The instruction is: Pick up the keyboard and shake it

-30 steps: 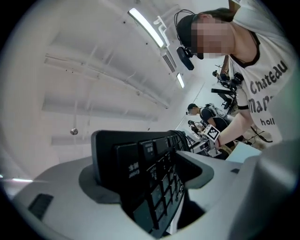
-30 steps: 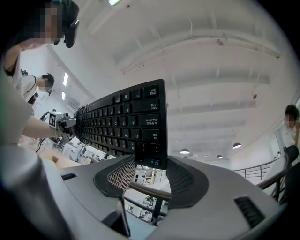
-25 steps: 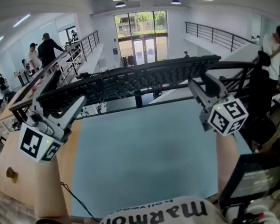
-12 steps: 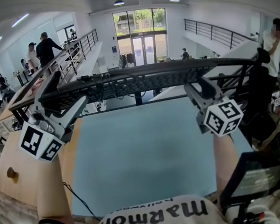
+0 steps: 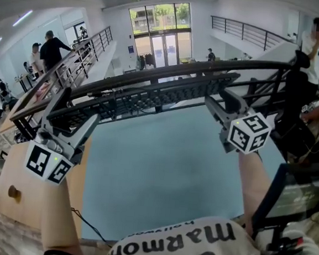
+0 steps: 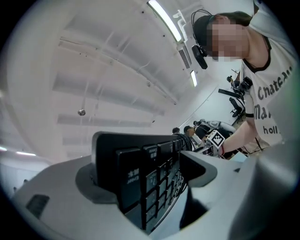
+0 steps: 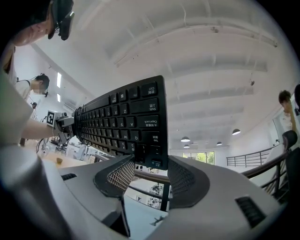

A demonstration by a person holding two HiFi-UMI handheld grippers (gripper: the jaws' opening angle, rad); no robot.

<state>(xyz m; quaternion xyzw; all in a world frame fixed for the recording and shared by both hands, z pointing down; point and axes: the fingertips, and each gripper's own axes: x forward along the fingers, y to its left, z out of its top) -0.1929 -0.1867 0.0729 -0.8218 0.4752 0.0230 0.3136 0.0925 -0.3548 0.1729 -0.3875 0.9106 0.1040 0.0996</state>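
- Left claw (image 5: pixel 71 116) is spread wide round one short end of the keyboard (image 5: pixel 156 96), with its pads set against the back edge and the key face. The right claw (image 5: pixel 221 104) pinches a corner of the other end between its ribbed pads.
- The keyboard hangs in the air between the two claws, well clear of the mat (image 5: pixel 161 174) beneath it and sagging a little toward its left end.
- To my eye the pick-up is done, so the shaking is the step in hand.
- The shake calls for short, quick strokes with both claws moving as one and keeping the same spacing, so the board neither twists nor pulls free.
- The right claw's hold looks the weaker one, since it bites only a corner. I would keep the strokes small.
- Straight under the keyboard lies the pale blue-grey mat. Under its left end a wooden tabletop (image 5: pixel 17 167) shows, with a small round knob (image 5: pixel 12 193) on it.
- A thin dark cable (image 5: pixel 84 223) trails across the mat's near edge, on the person's side of the keyboard.
- Just beyond the keyboard runs a black railing (image 5: pixel 209 67), and past that a bright open hall with glass doors (image 5: pixel 159 38) and round ceiling lamps.
- People stand beyond the keyboard's left end (image 5: pixel 50 48) and beyond its right end (image 5: pixel 313 49), all well apart from it.
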